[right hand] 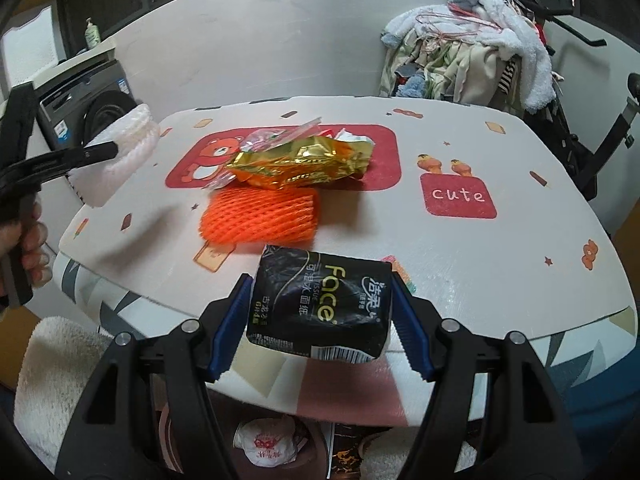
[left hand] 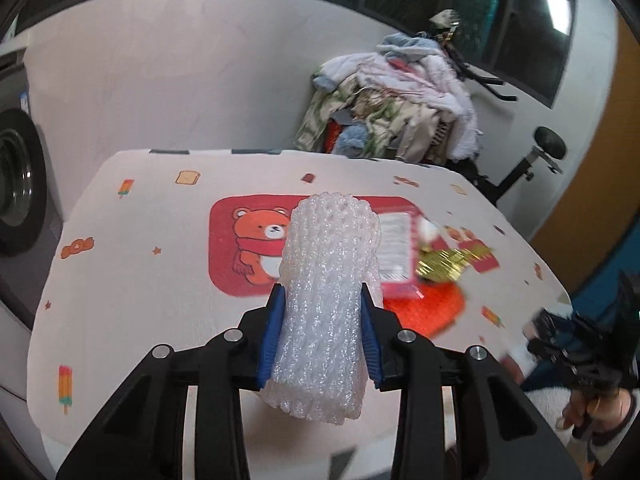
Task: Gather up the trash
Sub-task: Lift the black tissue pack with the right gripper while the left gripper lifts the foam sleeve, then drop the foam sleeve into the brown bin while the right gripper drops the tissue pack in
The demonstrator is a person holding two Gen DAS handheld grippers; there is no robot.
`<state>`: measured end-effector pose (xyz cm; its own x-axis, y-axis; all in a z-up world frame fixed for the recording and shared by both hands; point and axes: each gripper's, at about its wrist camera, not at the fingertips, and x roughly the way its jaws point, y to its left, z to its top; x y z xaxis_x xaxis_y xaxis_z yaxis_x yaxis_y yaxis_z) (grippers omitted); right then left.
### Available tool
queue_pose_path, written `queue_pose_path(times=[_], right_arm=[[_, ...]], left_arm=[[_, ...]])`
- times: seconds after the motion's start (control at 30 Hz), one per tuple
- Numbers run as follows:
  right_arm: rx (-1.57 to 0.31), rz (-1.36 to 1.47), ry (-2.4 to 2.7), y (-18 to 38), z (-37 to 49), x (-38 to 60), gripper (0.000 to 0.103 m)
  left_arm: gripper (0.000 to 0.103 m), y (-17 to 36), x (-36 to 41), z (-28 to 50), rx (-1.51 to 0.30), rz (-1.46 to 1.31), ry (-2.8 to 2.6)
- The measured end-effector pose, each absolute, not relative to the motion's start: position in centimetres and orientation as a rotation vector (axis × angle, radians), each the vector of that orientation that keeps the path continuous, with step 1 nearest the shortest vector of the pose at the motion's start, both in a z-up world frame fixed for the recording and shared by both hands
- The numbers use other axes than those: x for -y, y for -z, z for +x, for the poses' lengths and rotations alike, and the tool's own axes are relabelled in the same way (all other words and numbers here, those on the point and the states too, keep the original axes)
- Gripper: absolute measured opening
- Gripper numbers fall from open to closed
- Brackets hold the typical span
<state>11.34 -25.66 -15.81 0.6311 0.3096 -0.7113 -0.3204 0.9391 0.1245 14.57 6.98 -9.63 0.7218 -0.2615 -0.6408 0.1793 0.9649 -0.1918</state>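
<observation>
My left gripper is shut on a white foam net sleeve and holds it above the table; the sleeve also shows in the right wrist view at the left. My right gripper is shut on a black tissue pack over the table's near edge. On the table lie an orange foam net, a gold wrapper and clear plastic wrappers. The orange net and gold wrapper show blurred in the left wrist view.
A pile of clothes stands behind the table. A washing machine is at the left. An exercise bike is at the right. Below the near edge sits a bin holding a white wrapper.
</observation>
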Motion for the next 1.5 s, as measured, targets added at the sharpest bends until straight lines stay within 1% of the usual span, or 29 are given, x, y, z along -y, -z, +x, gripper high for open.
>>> queue_pose_path(times=[0.3,0.5,0.87,1.17,1.2,1.27,1.3,1.33,1.4,1.5], right_arm=[[-0.790,-0.035,-0.372,14.8,8.5,25.3,0.068],[-0.777,-0.033,-0.378,14.4,7.0,25.1,0.068],[-0.757,-0.034,-0.380,14.4,4.9,25.4,0.067],[-0.781,-0.015,-0.371,15.8,4.8,25.9,0.068],[-0.784,-0.015,-0.370,16.0,4.8,25.9,0.068],[-0.790,-0.014,-0.369,16.3,4.8,25.9,0.067],[-0.793,-0.014,-0.368,16.4,4.8,25.9,0.067],[-0.796,-0.013,-0.367,16.6,4.8,25.8,0.067],[-0.802,-0.012,-0.366,16.9,4.6,25.8,0.068],[-0.820,-0.011,-0.371,17.7,4.3,25.7,0.068]], left_arm=[[0.035,9.9,-3.5,6.1,-0.698,-0.036,0.361],[0.035,11.2,-1.9,2.3,-0.695,-0.016,0.425],[0.035,15.5,-0.4,-0.5,-0.788,0.011,0.472],[0.037,19.0,1.7,-1.5,-0.875,0.078,0.552],[0.039,19.2,1.9,-1.5,-0.880,0.079,0.556],[0.047,19.5,2.1,-1.3,-0.882,0.079,0.557],[0.056,19.6,2.2,-1.2,-0.882,0.075,0.559],[0.063,19.5,2.2,-1.1,-0.878,0.068,0.559],[0.070,19.3,2.1,-1.0,-0.863,0.059,0.550],[0.075,18.8,1.8,-1.1,-0.844,0.053,0.538]])
